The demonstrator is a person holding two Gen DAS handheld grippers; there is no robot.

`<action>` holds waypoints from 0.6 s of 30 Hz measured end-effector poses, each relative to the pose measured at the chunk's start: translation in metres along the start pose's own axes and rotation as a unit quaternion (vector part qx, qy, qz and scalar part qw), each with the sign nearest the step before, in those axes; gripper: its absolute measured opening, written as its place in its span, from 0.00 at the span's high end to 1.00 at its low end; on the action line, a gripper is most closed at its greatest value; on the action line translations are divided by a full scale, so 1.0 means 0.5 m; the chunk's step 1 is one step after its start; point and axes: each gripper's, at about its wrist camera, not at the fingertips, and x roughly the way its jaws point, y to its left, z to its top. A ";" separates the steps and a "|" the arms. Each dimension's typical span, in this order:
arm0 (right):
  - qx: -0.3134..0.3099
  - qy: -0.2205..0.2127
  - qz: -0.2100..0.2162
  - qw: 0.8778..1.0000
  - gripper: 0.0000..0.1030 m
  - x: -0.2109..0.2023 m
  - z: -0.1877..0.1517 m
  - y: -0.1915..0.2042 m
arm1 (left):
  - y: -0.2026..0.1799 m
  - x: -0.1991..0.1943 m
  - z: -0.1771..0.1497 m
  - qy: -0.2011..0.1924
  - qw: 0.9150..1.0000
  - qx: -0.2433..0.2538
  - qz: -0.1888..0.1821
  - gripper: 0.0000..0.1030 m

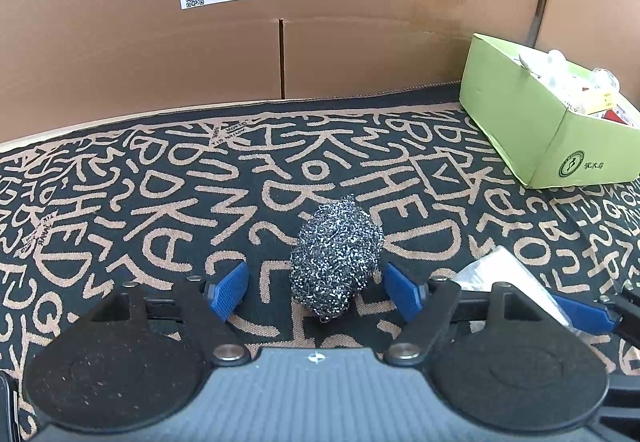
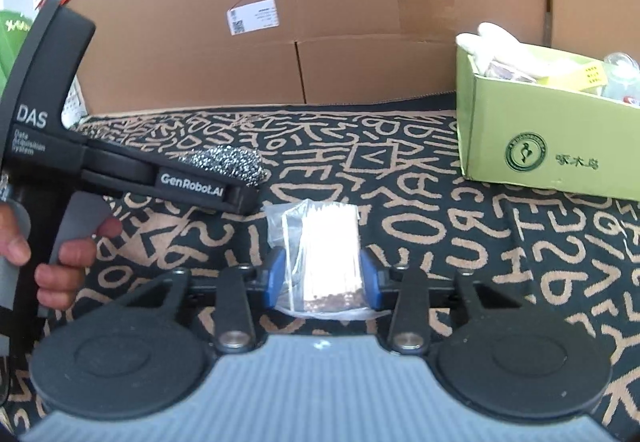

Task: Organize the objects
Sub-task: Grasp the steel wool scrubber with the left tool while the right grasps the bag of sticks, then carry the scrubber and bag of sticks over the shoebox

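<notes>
Your left gripper (image 1: pixel 316 288) has its blue pads spread wide, and the shiny grey ball of steel wool (image 1: pixel 336 258) sits between them on the black cloth with tan squiggly letters (image 1: pixel 160 202). The right pad looks to be right at the ball's edge; the left pad is apart from it. So this claw is let go, not squeezing. The ball is a bit egg-shaped, and its long way runs from the claw toward the brown cardboard wall (image 1: pixel 360 2).

Your right gripper (image 2: pixel 323 274) is clenched on a clear plastic bag of thin pale sticks (image 2: pixel 328 254). Both blue pads press its sides. The sticks lie with their long way pointing straight out from the claw, away from you, toward the cardboard wall.

The right camera shows things the left one cannot: your left hand (image 2: pixel 60 254) on the handle, the side of the left gripper, and the steel wool poking out past its tip. It also shows the front of the light green cardboard box (image 2: pixel 552 130), which stands far right on the cloth with small things inside.

The left camera shows the gap at the ball that the side view hides. It also catches one corner of the bag at the right edge, with a blue pad of the right gripper on it.
</notes>
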 end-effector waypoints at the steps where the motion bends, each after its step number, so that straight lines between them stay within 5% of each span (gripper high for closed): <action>1: 0.006 -0.003 0.002 1.000 0.63 -0.004 -0.001 -0.004 | -0.001 0.000 0.000 0.000 1.000 0.002 0.000 0.28; 7: 0.028 -0.018 0.004 0.999 0.77 -0.034 -0.009 -0.021 | -0.006 -0.003 0.006 0.003 1.000 0.014 -0.012 0.59; 16: 0.033 -0.032 0.017 0.999 0.84 -0.069 -0.012 -0.046 | -0.020 -0.033 0.008 -0.006 0.999 0.029 -0.040 0.66; 18: 0.029 -0.035 0.022 0.999 0.71 -0.070 -0.013 -0.044 | -0.026 -0.040 0.006 -0.013 0.998 0.041 -0.034 0.66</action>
